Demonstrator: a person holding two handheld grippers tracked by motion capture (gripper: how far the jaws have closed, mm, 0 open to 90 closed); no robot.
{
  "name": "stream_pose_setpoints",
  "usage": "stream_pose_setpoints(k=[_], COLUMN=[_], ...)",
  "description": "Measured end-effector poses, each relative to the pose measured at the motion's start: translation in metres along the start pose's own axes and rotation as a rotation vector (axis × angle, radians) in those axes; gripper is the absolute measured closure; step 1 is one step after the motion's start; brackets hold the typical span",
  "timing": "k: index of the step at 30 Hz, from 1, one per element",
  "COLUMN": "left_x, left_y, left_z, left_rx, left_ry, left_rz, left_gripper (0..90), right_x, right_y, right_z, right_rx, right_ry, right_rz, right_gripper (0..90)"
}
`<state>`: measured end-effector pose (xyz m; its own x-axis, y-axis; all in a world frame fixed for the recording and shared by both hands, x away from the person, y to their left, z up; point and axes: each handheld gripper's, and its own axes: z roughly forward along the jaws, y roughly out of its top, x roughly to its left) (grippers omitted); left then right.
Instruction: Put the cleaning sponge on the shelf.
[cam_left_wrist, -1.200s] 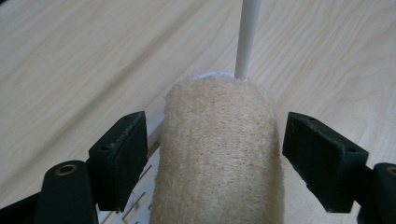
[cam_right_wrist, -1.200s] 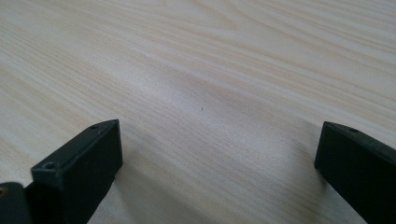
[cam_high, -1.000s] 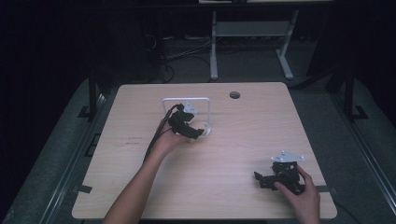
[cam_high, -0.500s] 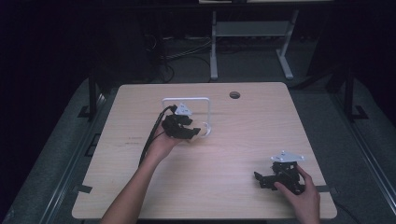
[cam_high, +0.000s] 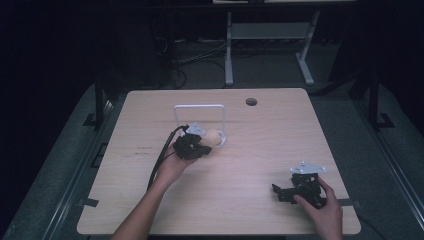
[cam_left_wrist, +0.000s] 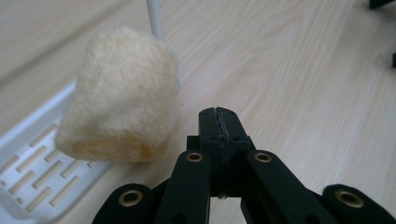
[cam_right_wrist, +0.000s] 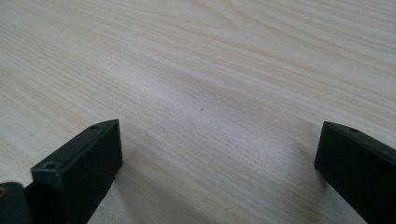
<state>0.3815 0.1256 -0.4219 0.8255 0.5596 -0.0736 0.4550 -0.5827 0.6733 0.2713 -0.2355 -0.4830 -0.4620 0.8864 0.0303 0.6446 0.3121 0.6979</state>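
Note:
A cream, furry soft lump (cam_left_wrist: 119, 95) rests on the edge of a white slotted base (cam_left_wrist: 32, 179) that belongs to a white wire frame (cam_high: 199, 108). In the high view the lump (cam_high: 213, 136) lies just right of my left gripper (cam_high: 200, 148). My left gripper (cam_left_wrist: 219, 122) is shut with nothing between its jaws, and the lump sits to the upper left of its tip, not held. My right gripper (cam_high: 280, 192) rests on the table near the front right, open. In the right gripper view its jaws (cam_right_wrist: 219, 154) stand wide apart over bare wood.
The light wooden table (cam_high: 260, 150) has a round cable hole (cam_high: 251, 102) near its far edge. A white upright rod (cam_left_wrist: 154, 18) of the frame stands behind the lump. Beyond the table are a dark floor, cables and a metal stand (cam_high: 270, 35).
My left hand and gripper have drawn back slightly toward the near left, away from the frame. The right gripper has stayed put.

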Motion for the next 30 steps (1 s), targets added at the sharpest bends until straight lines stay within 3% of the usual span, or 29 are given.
stream_pose_setpoints(k=[7,13,30], left_x=[0.004,0.008,0.025], left_y=[-0.006,-0.011,-0.019], left_z=[0.014,0.022,0.014], left_rx=[0.013,0.026,0.020], left_ry=[0.005,0.014,0.085], left_rz=[-0.006,-0.033,-0.055], left_gripper=[89.7,89.5,88.5], right_x=[0.000,0.000,0.000], right_y=[0.000,0.000,0.000], right_z=[0.000,0.000,0.000], right_rx=[0.000,0.000,0.000], right_ry=[0.000,0.000,0.000], right_rz=[0.000,-0.001,0.000], right_gripper=[0.6,0.7,0.7])
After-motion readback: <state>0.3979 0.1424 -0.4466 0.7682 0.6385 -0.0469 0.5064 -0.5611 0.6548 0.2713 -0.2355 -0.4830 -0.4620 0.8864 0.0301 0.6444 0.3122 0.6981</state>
